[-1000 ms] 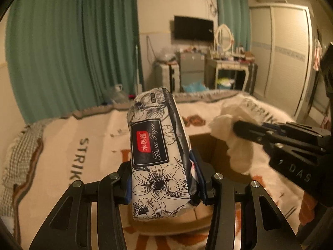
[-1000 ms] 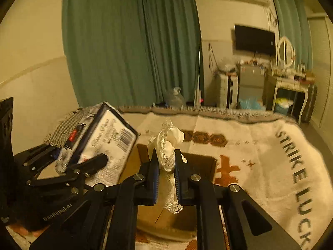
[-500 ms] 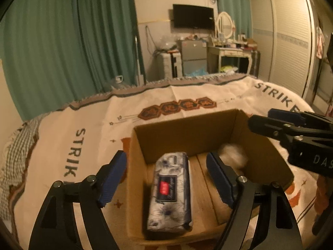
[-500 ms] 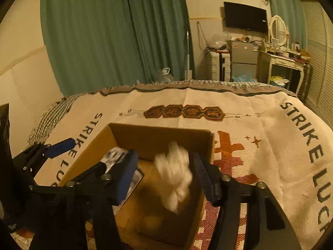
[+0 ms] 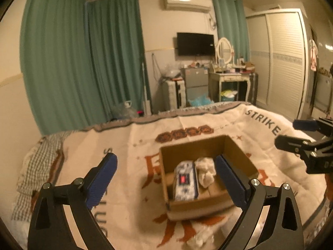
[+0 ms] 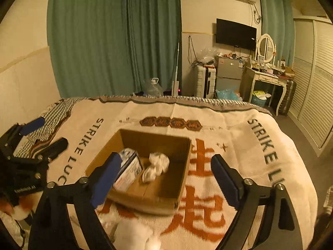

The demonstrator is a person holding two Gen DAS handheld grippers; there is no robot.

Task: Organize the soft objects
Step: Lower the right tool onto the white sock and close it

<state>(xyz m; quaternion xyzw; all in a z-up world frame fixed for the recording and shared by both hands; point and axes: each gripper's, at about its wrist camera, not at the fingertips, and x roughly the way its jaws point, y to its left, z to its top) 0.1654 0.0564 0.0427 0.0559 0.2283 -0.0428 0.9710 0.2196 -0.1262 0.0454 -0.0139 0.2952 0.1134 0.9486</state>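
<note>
Tissue pack (image 5: 185, 180): glossy floral wrap, brick-shaped, lying in the cardboard box (image 5: 239, 156) at its left wall. Crumpled white cloth (image 5: 205, 170) just beside it. Box mid-bedspread (image 6: 239, 125), woven. Left gripper (image 5: 166, 181) and right gripper (image 6: 164, 177): jaws spread, empty. Risk: loose white scraps (image 6: 133, 235) near the bedspread's near edge may be overlooked or snagged.

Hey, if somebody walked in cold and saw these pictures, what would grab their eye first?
Probably the cardboard box in the middle of the lettered blanket, holding a tissue pack beside a crumpled white cloth. Then the open left tongs and right tongs above it, both empty.
</note>
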